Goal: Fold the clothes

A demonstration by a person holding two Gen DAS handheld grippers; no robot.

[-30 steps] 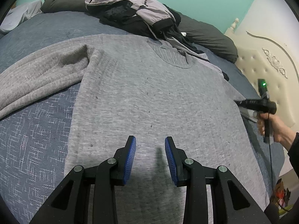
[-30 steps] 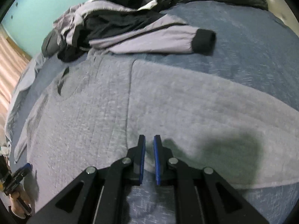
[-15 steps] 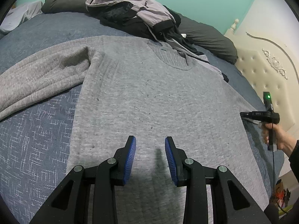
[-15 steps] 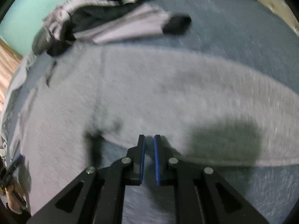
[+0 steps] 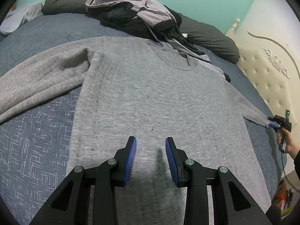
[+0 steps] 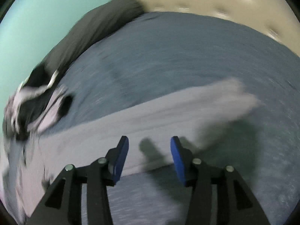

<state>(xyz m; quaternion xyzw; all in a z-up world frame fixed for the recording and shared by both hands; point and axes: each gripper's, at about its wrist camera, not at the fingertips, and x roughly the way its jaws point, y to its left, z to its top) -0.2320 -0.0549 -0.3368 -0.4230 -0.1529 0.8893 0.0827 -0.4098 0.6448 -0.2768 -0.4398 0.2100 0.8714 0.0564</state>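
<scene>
**Sweater spread flat, both tools released**

Sweater (image 5: 155, 101), grey and finely ribbed, lies face up across a blue-grey bedspread (image 5: 35, 131) with its neckline toward the far pillows. One sleeve runs off to the left side of the left wrist view and bunches slightly near the armpit; the other sleeve (image 6: 168, 112) stretches straight out to the opposite side, lying flat on the cover.

Left gripper (image 5: 151, 155) hangs over the lower part of the sweater body, its blue pads parted with nothing between them, only bare knit and its own shadow beneath.

Right gripper (image 6: 149, 150) has just been opening: its jaws stand well apart above the sleeve, and no cloth sits between the pads. Its view is heavily motion-blurred. In the left wrist view it shows small at the far right, at the sleeve's cuff end, in the person's hand (image 5: 287, 144).

A lilac and black jacket (image 5: 131, 9) is heaped beyond the collar, touching the neckline, against dark pillows (image 5: 206, 35). A cream tufted headboard (image 5: 262, 71) stands at the right.
</scene>
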